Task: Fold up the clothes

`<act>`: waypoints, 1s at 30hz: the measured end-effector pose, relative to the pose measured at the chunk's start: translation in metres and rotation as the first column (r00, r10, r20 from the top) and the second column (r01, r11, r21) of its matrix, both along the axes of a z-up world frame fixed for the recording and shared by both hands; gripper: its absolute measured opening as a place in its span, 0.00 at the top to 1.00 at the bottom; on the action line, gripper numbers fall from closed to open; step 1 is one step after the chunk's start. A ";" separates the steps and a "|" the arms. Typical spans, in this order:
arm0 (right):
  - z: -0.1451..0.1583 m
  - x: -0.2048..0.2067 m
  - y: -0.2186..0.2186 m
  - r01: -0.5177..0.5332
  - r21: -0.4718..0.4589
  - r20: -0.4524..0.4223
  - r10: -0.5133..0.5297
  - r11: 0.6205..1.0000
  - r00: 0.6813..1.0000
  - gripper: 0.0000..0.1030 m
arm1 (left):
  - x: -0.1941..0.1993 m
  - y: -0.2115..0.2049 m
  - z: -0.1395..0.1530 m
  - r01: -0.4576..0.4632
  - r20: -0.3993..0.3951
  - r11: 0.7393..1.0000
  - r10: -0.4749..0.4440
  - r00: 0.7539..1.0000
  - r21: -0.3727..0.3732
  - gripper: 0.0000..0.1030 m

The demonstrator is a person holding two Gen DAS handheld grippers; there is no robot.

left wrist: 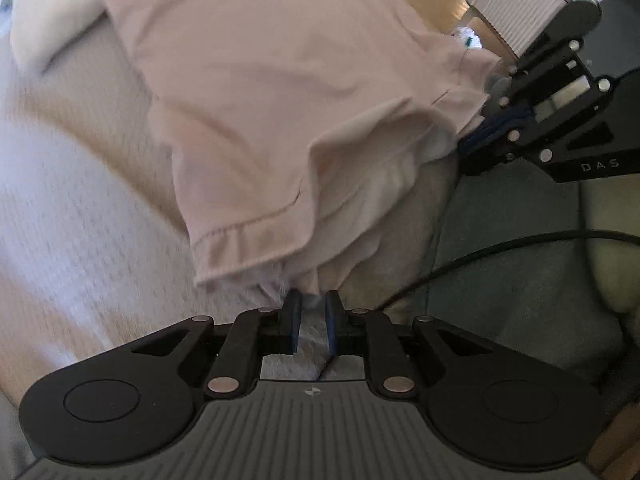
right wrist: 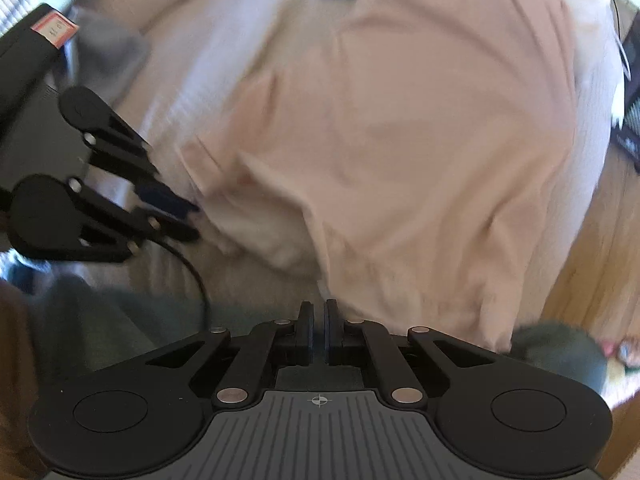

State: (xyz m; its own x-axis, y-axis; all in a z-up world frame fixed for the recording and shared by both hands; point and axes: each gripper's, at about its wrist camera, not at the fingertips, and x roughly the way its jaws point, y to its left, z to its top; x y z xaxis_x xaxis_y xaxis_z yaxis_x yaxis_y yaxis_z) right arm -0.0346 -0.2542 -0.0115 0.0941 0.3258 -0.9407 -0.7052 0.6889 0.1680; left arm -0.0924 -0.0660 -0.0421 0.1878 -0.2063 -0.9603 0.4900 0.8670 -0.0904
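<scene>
A pale pink garment [left wrist: 260, 100] lies spread on a white textured bed cover [left wrist: 60, 220], its hemmed edge bunched toward me. In the left wrist view my left gripper [left wrist: 313, 300] points steeply down, its blue pads nearly together, with the bunched hem pinched between the tips. My right gripper [left wrist: 466, 144] shows at the right, clamped on the garment's other corner. In the right wrist view the garment [right wrist: 420, 140] fills the middle, my right gripper [right wrist: 319, 308] is shut at its near edge, and my left gripper [right wrist: 188, 216] bites the cloth at the left.
A black cable [left wrist: 500, 248] runs across grey-green fabric [left wrist: 520, 300] at the right. A white ribbed box [left wrist: 520, 12] stands at the top right. Wooden floor [right wrist: 592, 272] shows beyond the bed's right side, with a dark fuzzy object [right wrist: 560, 348] on it.
</scene>
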 end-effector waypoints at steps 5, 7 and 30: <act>0.021 0.015 -0.024 0.105 0.088 0.012 -0.106 0.991 0.994 0.88 | 0.007 0.016 0.042 -0.039 0.070 0.997 0.044 0.997 -0.068 0.67; 0.039 0.027 -0.036 0.137 0.110 0.048 -0.143 0.984 0.989 0.88 | 0.026 0.029 0.065 -0.077 0.127 0.994 0.087 0.988 -0.081 0.65; 0.073 0.282 -0.036 0.332 0.281 0.022 -0.352 0.900 0.936 0.63 | 0.305 0.050 0.100 -0.329 0.127 0.933 0.348 0.929 -0.146 0.36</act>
State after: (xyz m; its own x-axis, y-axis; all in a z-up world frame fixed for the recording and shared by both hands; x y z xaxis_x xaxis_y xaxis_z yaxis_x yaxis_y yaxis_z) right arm 0.2474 -0.2897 0.0619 0.3082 0.5005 -0.8090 -0.4509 0.8257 0.3390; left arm 0.2127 -0.0156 0.0581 0.4049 -0.2170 -0.8883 0.1851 0.9708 -0.1528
